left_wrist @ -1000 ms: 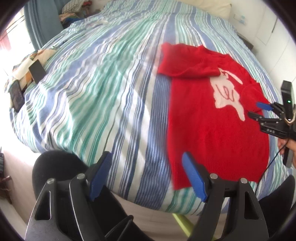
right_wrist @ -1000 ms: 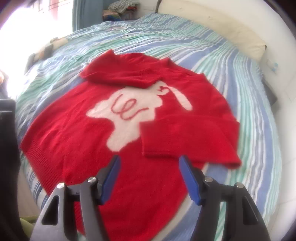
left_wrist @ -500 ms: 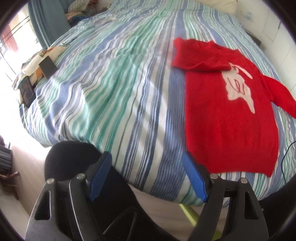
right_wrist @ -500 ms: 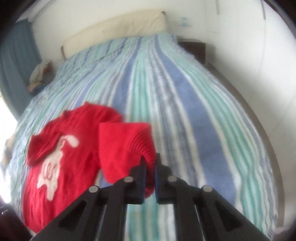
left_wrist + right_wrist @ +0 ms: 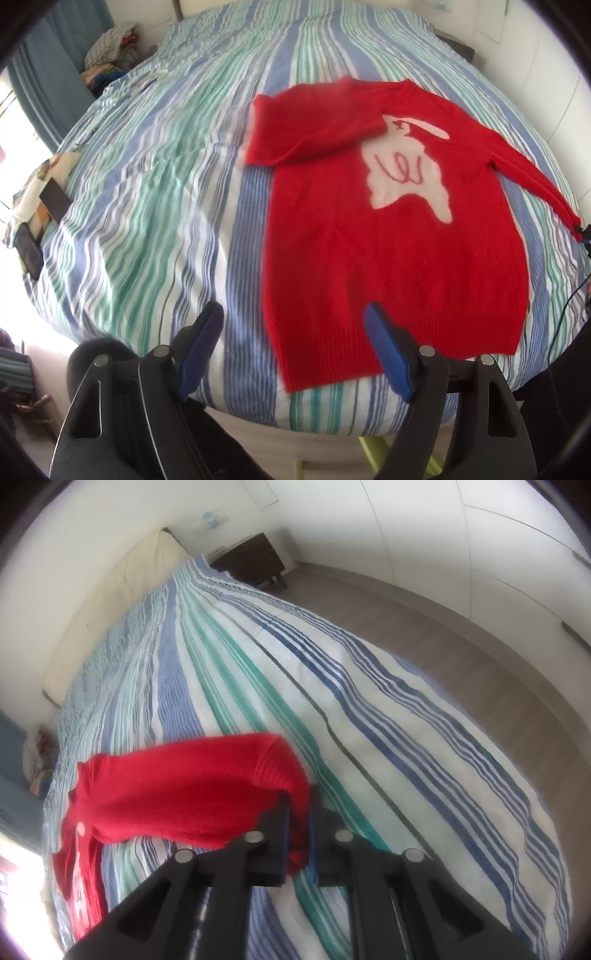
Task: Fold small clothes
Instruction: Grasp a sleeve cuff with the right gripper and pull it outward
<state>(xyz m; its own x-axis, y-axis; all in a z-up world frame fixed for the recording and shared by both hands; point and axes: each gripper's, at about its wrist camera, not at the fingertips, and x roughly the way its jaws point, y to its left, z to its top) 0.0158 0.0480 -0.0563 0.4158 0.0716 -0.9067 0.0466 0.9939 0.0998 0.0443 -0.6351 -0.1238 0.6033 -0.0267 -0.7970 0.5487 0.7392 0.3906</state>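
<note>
Striped bed (image 5: pixel 155 206) fills bedroom. Red sweater (image 5: pixel 388 236) lies flat on bed, near foot edge. Right gripper (image 5: pixel 298 834) clamped on sleeve cuff (image 5: pixel 295 794), sleeve stretched outward. Left gripper (image 5: pixel 295 343) jaws apart over hem.

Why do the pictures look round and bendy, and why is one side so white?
Left wrist view: the fisheye lens bends the striped bed cover, daylight washes out the left edge, and the red sweater looks slightly soft. Right wrist view: corners go dark, the sleeve close to the lens is blurry, and bottom left glares white.
</note>
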